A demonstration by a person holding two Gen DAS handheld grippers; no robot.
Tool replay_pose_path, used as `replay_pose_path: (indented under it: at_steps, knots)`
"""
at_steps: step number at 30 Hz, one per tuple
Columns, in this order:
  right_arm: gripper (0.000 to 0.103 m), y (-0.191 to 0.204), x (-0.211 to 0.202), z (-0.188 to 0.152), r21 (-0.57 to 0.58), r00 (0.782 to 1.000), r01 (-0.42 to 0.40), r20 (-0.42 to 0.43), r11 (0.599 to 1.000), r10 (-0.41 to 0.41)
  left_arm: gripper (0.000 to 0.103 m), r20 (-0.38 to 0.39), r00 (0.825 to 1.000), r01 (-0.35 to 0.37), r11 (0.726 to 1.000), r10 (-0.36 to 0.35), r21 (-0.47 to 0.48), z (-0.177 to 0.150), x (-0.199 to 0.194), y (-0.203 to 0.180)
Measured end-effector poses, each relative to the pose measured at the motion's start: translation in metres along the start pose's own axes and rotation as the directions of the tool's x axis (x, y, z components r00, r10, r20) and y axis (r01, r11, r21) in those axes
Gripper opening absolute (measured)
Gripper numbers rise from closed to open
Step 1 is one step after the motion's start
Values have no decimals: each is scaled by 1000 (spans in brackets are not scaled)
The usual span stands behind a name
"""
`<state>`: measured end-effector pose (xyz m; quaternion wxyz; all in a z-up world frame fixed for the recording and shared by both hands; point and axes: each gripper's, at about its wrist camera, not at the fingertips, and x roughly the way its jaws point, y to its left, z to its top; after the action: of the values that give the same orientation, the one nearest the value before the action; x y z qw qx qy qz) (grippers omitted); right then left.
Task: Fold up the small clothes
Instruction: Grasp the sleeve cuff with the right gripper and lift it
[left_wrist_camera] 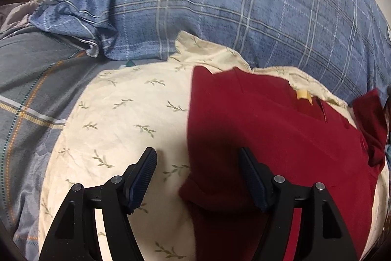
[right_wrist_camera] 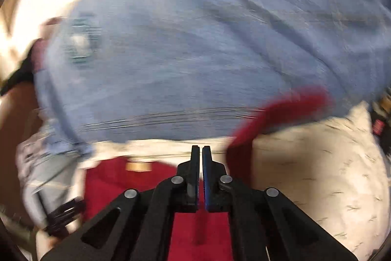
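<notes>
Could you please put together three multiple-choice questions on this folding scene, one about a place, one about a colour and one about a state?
1. What does the red garment lie on?
A. a cream cloth with leaf sprigs
B. a wooden floor
C. a green towel

2. What colour is the plaid bedding behind it?
A. yellow
B. blue
C. black

3. How do the jaws of the left gripper stand?
A. shut tight on the garment
B. shut on nothing
C. apart, with the garment's edge between them

Answers:
1 A, the cream cloth with its sprigs shows around the garment's left and far edges.
2 B, blue squares with pale lines fill the top of the left wrist view.
3 C, the left wrist view shows a wide gap between the two pads, neither pressing the fabric.
</notes>
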<state>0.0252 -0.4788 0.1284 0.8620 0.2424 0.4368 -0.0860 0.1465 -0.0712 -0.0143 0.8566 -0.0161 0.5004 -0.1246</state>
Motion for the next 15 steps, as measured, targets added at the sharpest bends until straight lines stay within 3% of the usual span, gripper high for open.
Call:
replay_pose_path:
  at_steps: [2,4,6,8,10,13,14,15]
  knots:
    - [1,39,-9,3,-108,999,-48,2,993,48,69,8,1000,-1,1000,2,-15,0,-3,5]
    - [2,65,-8,0,-203,1000,12,12,979,-10,69,14,1000,-3,999,3,-38,0,-6,11]
    - [18,72,1,0,-237,995,103,24,966,-100,69,14,1000,-2,999,2,-54,-1,-9,15]
    - [73,59,12,0,-223,977,213,25,951,-213,69,12,1000,4,998,-3,-62,-1,-10,17]
    - [75,36,21,-3,-206,930,366,54,907,-363,69,15,1000,11,998,-10,-61,-1,-13,18]
    - [74,-12,30,1,-124,882,470,28,874,-470,69,22,1000,17,998,-16,-54,0,-16,18]
    - [75,-29,35,3,-77,875,483,9,872,-483,69,21,1000,18,998,-17,-53,1,-15,18]
    - [75,-49,40,6,-19,884,466,-27,884,-467,69,17,1000,16,998,-15,-53,1,-13,17]
